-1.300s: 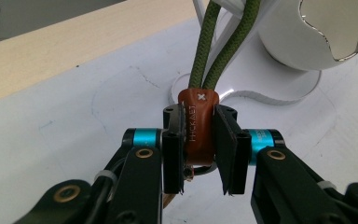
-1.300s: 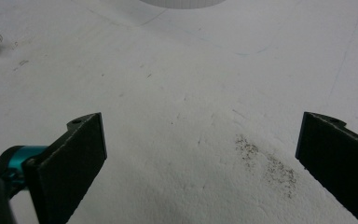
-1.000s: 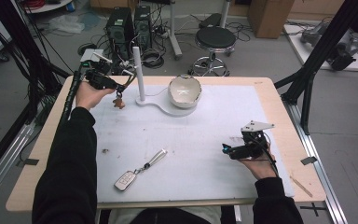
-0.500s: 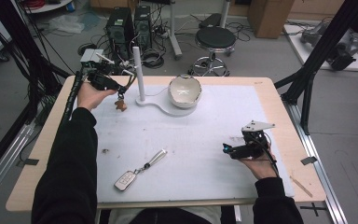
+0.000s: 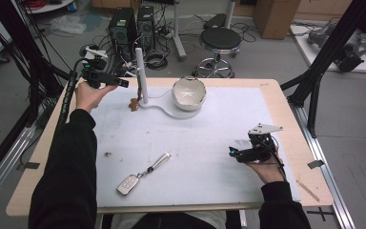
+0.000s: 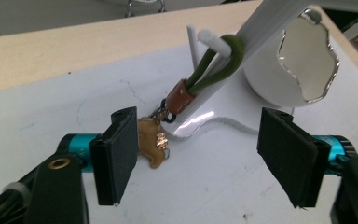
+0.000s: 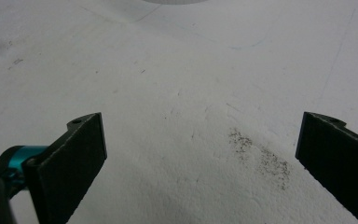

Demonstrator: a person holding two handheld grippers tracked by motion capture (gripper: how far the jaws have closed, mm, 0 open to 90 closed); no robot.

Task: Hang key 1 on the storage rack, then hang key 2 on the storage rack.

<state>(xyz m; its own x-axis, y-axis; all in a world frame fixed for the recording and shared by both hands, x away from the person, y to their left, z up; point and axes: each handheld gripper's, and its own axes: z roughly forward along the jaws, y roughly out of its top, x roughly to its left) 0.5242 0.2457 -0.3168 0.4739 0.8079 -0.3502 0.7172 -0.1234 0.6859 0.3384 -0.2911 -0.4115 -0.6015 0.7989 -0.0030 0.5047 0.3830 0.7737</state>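
Your left gripper is at the far left of the counter, its jaws released and spread wide, holding nothing. Just beyond them a small tan charm hangs by a green cord from a peg on the white stand, the charm close to the left jaw. A white bowl sits right of the stand. Your right gripper is at the near right, jaws also released over the bare mat. A car key fob lies near the front.

Left gripper drawn slightly back from keychain.
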